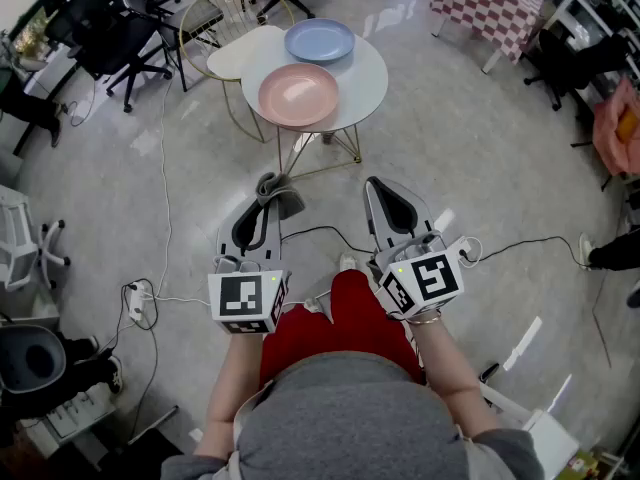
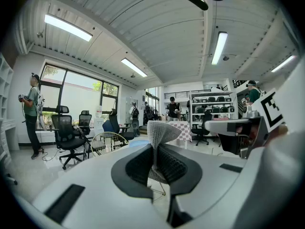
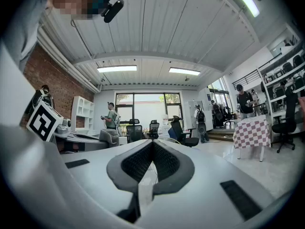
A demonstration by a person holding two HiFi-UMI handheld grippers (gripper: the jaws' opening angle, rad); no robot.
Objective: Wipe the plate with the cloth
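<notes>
A pink plate (image 1: 298, 95) and a blue plate (image 1: 319, 40) lie on a small round white table (image 1: 366, 81) ahead of me. My left gripper (image 1: 266, 192) is held low, short of the table, and is shut on a grey cloth (image 1: 283, 197). In the left gripper view the cloth (image 2: 162, 132) stands pinched between the jaws, fanning out above the left gripper (image 2: 155, 151). My right gripper (image 1: 376, 185) is level with the left one and apart from the table. In the right gripper view the right gripper (image 3: 152, 145) has its jaws closed together with nothing between them.
A wire chair with a cream seat (image 1: 232, 56) stands against the table's left side. Black office chairs (image 1: 105, 38) crowd the far left, and a checkered table (image 1: 490, 3) stands at the far right. Cables and a power strip (image 1: 136, 301) lie on the floor.
</notes>
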